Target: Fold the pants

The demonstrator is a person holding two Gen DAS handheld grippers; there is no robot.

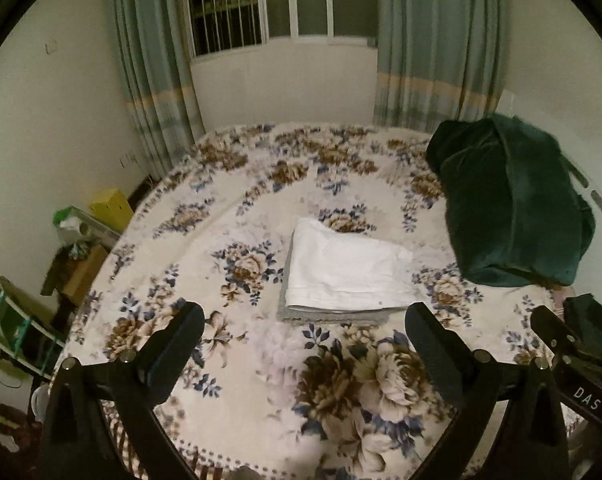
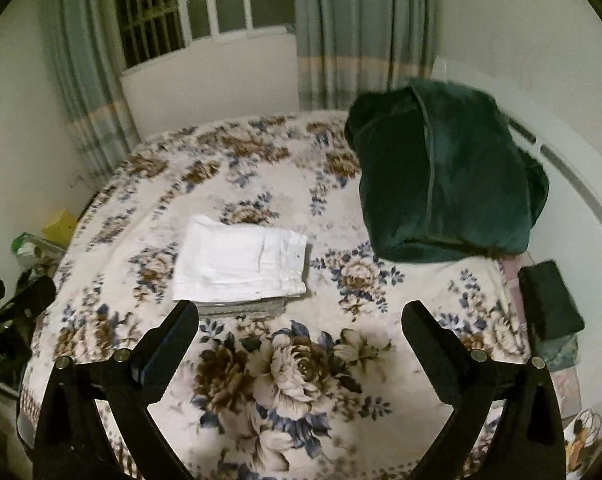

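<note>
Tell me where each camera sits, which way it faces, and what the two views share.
Left wrist: sits on the left gripper, above the near edge of the floral bedspread, facing the window; its open fingers show, with the right gripper at far right.
Right wrist: sits on the right gripper, facing likewise; its open fingers show.
Shared: folded white pants atop a grey garment, dark green blanket, curtains.

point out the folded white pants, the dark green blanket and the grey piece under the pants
folded white pants (image 1: 347, 270): left wrist view, middle of the top layer.
dark green blanket (image 2: 445, 180): right wrist view, centre of the bundle.
grey piece (image 1: 301, 316): left wrist view, its near edge showing below the pants.
</note>
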